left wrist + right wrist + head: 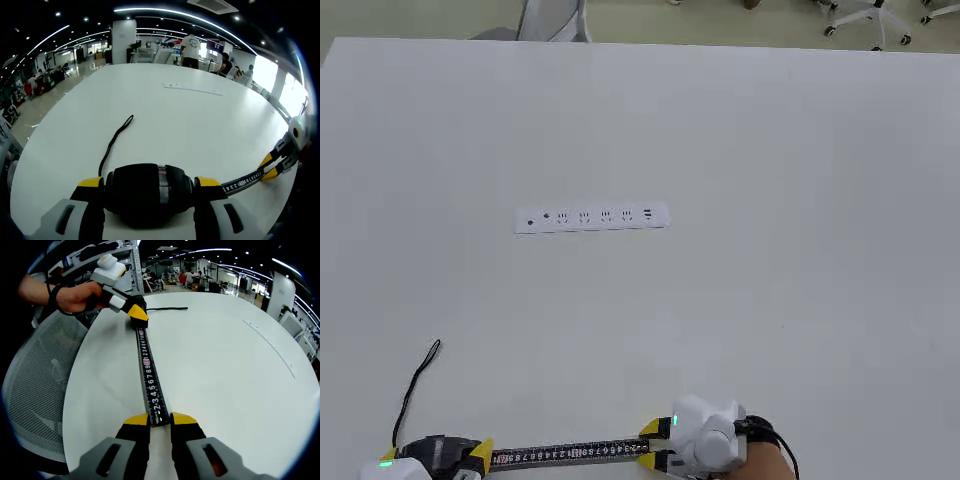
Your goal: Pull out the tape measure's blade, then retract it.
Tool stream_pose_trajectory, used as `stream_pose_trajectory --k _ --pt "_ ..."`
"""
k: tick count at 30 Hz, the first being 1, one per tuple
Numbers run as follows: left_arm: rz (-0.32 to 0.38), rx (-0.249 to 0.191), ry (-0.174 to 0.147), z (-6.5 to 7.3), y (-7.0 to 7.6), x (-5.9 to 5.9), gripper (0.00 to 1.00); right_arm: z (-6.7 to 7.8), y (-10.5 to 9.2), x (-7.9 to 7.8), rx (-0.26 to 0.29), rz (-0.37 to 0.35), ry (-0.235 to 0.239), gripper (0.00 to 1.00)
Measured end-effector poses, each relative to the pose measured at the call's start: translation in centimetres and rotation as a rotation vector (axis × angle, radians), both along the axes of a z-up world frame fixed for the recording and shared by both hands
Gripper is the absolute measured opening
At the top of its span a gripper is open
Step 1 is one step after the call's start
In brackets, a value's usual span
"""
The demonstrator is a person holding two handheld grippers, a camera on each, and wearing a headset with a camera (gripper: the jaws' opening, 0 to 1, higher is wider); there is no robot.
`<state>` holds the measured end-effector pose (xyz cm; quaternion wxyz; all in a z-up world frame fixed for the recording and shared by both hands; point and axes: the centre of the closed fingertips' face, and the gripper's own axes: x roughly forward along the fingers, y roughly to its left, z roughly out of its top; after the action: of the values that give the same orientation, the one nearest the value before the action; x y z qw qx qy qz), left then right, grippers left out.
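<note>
**Blade drawn out between two gripped ends**

The left gripper point(149, 181) is clamped on the black case point(145, 196) of the tape measure, one jaw on each side of it. The right gripper point(160, 419) is closed on the free end of the blade point(149, 375). The tip sits between the jaws, so I cannot tell whether they pinch the end hook itself or the blade just behind it.

The pull-out looks to be the step in hand, with a short run of numbered blade showing. To do it well, the right gripper should draw straight along the blade's own line, away from the case and low over the table point(770, 200), so the blade neither twists nor kinks. The left should hold the case flat and square to that line, since a case that swivels would bend the blade at its mouth. For the retract, the safer course is likely to walk the right gripper back toward the case without letting go, as a freed blade would snap home.

The case lies at the near left edge of the table; the blade runs from it to the right, spanning the gap between the two grippers. The case's black strap point(415, 385) trails away across the table, and a white power strip point(591, 217) lies well apart, farther up.
</note>
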<state>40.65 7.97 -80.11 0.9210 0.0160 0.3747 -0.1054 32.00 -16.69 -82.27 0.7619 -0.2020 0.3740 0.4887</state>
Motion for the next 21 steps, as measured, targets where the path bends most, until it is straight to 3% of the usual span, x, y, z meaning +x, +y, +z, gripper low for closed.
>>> stream_pose_trajectory --k 6,11,21 --pt "0.025 -0.020 -0.007 -0.4 0.3 0.2 0.71 0.1 0.0 0.0 0.000 -0.005 0.002 0.14" --pt "0.025 0.004 -0.018 -0.2 0.1 0.1 0.69 0.0 0.0 0.0 -0.002 -0.003 0.001 0.14" --pt "0.020 0.011 0.004 -0.3 0.2 0.1 0.68 0.0 1.8 0.3 0.023 0.022 -0.004 0.14"
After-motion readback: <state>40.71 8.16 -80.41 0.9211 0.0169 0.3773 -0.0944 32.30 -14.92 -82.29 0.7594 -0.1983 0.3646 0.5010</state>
